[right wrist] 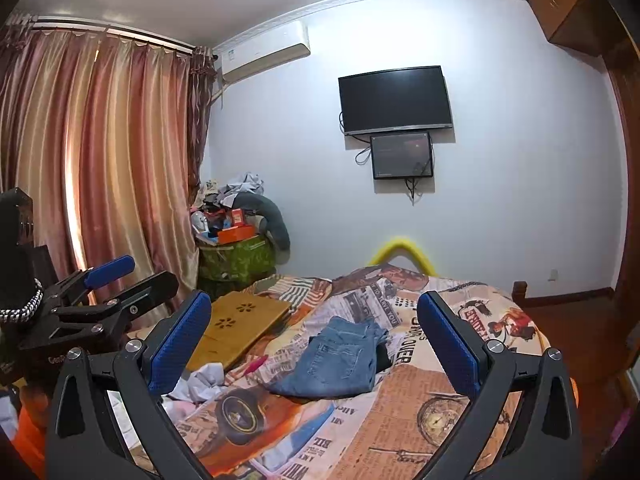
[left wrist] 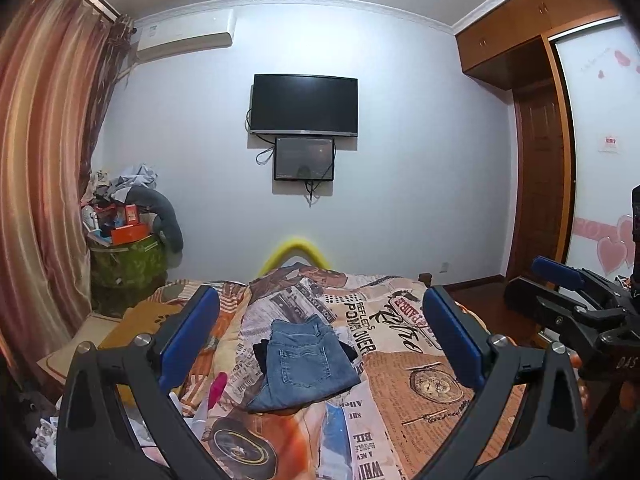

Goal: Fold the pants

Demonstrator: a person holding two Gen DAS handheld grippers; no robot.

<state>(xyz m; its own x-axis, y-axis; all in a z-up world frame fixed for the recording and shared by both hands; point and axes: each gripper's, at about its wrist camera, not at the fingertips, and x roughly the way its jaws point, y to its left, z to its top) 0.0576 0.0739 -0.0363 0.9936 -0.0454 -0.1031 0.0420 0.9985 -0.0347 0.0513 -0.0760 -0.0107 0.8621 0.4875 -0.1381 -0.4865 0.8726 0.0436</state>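
Folded jeans on the printed bedspread, both grippers held above and apart from them.

The blue jeans are seen folded into a compact bundle, back pocket up, lying on the newspaper-print bedspread; a black garment is partly tucked under them. The left gripper is held with its blue-padded jaws spread wide, nothing between them, short of the jeans. The right gripper is likewise spread wide and holds nothing. A pink object and crumpled pale cloth are seen just left of the jeans, and a wooden lap desk lies beyond these. A wall-mounted television is seen on the wall far behind the jeans.
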